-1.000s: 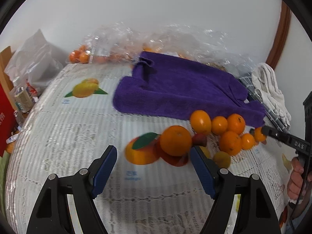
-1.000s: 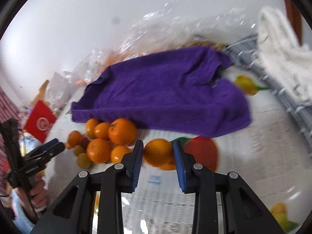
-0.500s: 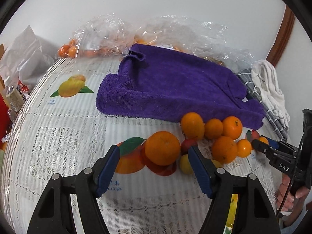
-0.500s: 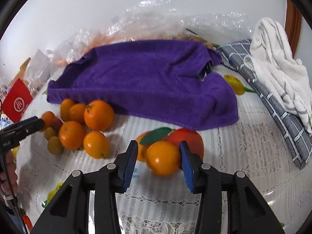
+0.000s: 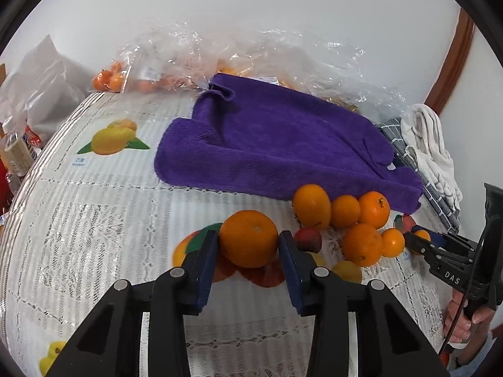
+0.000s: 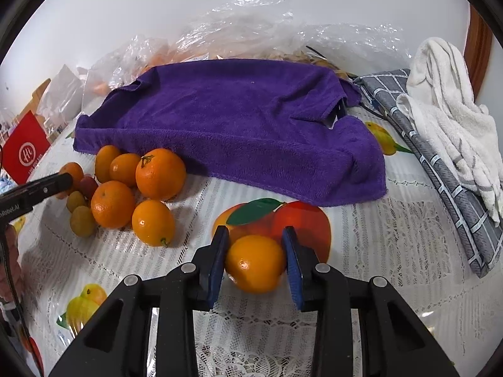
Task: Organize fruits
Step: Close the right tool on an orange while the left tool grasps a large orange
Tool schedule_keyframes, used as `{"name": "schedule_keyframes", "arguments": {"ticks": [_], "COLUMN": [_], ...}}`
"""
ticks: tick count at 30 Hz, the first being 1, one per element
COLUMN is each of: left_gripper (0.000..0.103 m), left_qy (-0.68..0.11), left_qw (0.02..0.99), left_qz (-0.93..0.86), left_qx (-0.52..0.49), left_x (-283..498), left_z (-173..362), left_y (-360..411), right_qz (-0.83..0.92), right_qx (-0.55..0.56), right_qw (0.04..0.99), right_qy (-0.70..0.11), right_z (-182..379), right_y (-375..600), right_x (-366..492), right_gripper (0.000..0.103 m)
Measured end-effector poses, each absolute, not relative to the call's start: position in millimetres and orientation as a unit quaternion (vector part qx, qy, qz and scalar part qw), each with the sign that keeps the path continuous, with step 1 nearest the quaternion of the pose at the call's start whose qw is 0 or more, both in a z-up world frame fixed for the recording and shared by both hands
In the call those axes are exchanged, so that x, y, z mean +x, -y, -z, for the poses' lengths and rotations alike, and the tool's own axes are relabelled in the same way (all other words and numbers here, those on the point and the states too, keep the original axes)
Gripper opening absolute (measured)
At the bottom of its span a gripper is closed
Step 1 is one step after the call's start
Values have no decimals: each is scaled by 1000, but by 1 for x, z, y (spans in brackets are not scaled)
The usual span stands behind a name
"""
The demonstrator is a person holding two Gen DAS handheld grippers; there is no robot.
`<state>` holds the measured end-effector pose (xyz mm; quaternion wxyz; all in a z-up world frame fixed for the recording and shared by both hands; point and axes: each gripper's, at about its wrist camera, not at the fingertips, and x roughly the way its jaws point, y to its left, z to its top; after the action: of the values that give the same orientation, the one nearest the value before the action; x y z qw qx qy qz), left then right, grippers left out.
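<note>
On the lace tablecloth (image 5: 94,220), a large orange (image 5: 248,238) sits between the blue pads of my left gripper (image 5: 247,235). Its jaws are closing and both pads touch the fruit. A small orange (image 6: 254,264) rests on a printed fruit picture, and my right gripper (image 6: 255,235) is closing on it, pads against its sides. Between the two grippers lies a pile of oranges (image 6: 125,188) with a red plum (image 5: 308,240) and small yellow fruits. The right gripper (image 5: 421,242) shows at the right edge of the left wrist view. The left gripper's fingers (image 6: 47,188) enter the right wrist view from the left.
A purple towel (image 5: 276,144) lies behind the pile. Clear plastic bags (image 5: 220,53) holding more oranges line the wall. A grey checked cloth (image 6: 456,188) and white towel (image 6: 446,100) lie at the right, a red box (image 6: 26,150) and a bottle (image 5: 15,154) at the left.
The left jaws came in from wide apart onto the large orange. The right jaws widened a little around the small orange, then narrowed again, and that view rolled.
</note>
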<state>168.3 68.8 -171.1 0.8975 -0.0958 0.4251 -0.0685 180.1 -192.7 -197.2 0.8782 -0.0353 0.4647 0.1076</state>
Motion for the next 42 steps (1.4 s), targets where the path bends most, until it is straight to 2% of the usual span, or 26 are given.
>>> {"name": "schedule_keyframes", "arguments": {"ticks": [13,17,22,39,42], "left_gripper": [40,43,52,51,40], "left_qy": [-435,-439,-442,-445,-443], "left_qw": [895,894,893,894,895], "left_qz": [59,58,61,36,24], "left_qx": [-82,-73,-60,-39,-43], "left_x": [174,175,177,178,178], "left_z": [178,179,179,179,179], "left_y": [-66,-62,-54,-50,-53], "right_qz": [-115,-122,-120,-112,-110], "right_qx": [-41,-46,-47,-52,-60], "right_qw": [874,872,876,879,881], "right_qy": [-470,-471,-464,-461,-457], "right_z": [198,199,199,200,199], "right_y": [197,194,193,195,192], "right_x": [177,178,177,179,178], "right_gripper": [40,47,47,48,46]}}
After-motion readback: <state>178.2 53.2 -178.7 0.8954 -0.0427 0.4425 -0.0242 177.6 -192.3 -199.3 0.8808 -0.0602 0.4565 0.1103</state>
